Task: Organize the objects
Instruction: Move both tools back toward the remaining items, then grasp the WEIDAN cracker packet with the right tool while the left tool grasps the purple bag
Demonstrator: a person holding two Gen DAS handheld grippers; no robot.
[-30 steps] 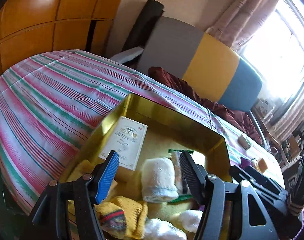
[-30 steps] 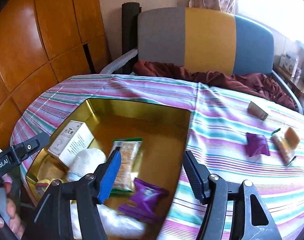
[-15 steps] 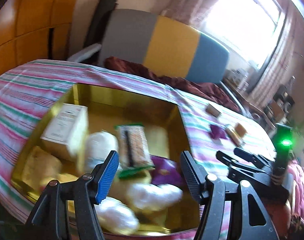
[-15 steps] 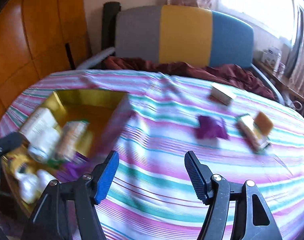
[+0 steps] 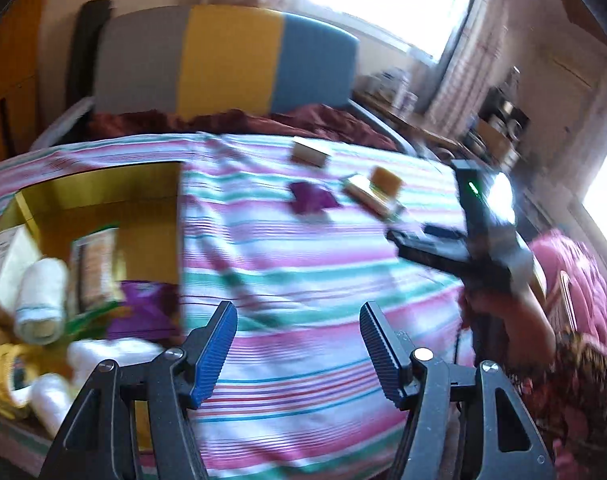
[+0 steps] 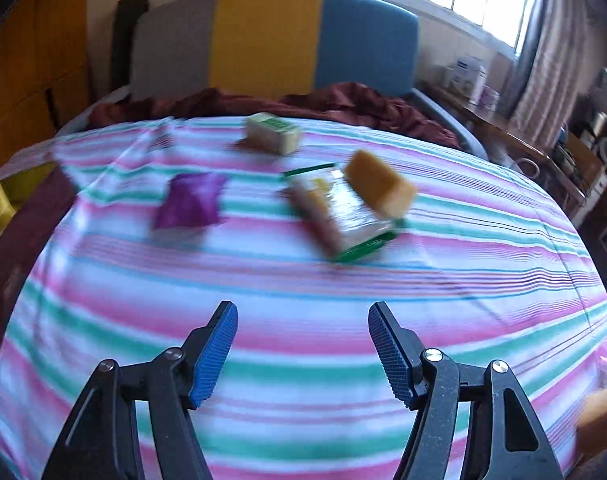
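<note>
A gold tin at the left of the striped table holds a white box, rolled white towels, a snack pack, a purple packet and yellow items. Loose on the cloth lie a purple packet, a clear green-edged snack pack, an orange block leaning on that pack, and a small pale box. My left gripper is open and empty over the cloth, right of the tin. My right gripper is open and empty, short of the loose items; it also shows in the left wrist view.
A grey, yellow and blue chair back with a maroon cloth stands behind the table. Wood panels are at the left, a cluttered side table and window at the right. Another orange item lies at the right edge.
Both grippers have swung right, away from the tin, toward the loose items on the cloth. Both stay open and empty. The frames are motion-blurred.
</note>
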